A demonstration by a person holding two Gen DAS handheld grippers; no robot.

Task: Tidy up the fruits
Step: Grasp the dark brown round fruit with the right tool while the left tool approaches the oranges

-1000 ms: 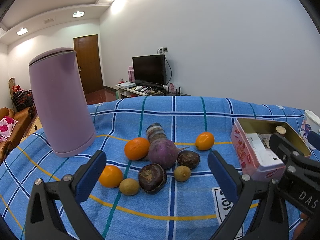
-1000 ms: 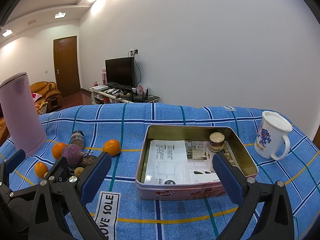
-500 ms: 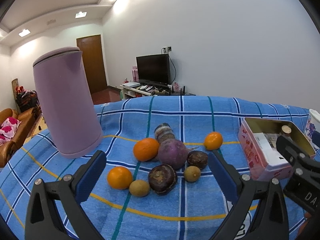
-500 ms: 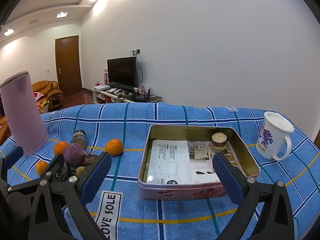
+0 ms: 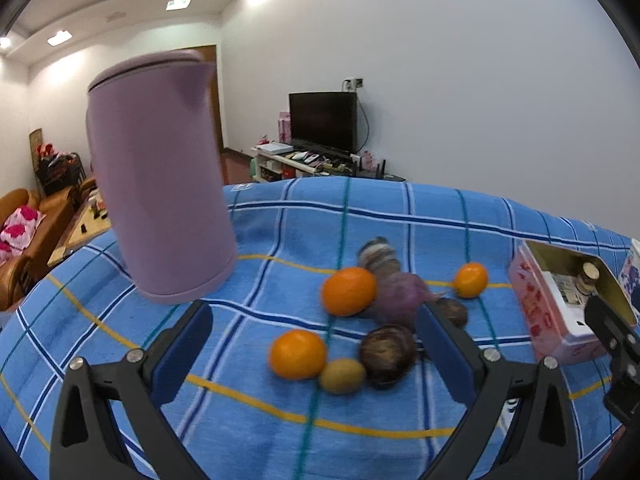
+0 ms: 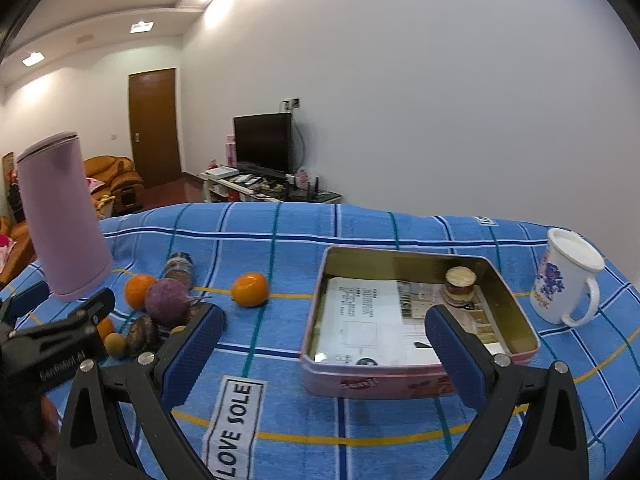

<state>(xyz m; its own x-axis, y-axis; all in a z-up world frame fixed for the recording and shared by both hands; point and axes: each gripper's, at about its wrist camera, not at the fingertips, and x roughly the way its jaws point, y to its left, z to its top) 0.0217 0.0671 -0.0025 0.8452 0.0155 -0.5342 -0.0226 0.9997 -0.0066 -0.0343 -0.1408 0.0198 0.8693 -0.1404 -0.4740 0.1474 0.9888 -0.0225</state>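
Note:
A cluster of fruit lies on the blue checked cloth: a near orange (image 5: 297, 354), a kiwi (image 5: 342, 376), a dark round fruit (image 5: 387, 354), a second orange (image 5: 349, 291), a purple round fruit (image 5: 401, 295) and a small orange (image 5: 470, 279) apart to the right. My left gripper (image 5: 316, 354) is open, its blue pads on either side of the near fruit, touching none. My right gripper (image 6: 323, 352) is open over the cloth before the pink tin (image 6: 400, 380). From the right wrist the small orange (image 6: 250, 289) and purple fruit (image 6: 167, 303) show at left.
A tall lilac kettle (image 5: 160, 184) stands at the back left of the fruit. A striped jar (image 5: 378, 256) lies behind the fruit. The tin holds papers and a small jar (image 6: 460, 286). A white mug (image 6: 564, 280) stands at the right. A "LOVE SOLE" label (image 6: 234, 424) is on the cloth.
My left gripper has swung left and closer, so the fruit and tin slid right in its view and the kettle looms larger. The right gripper drifted slightly. No fruit has moved.

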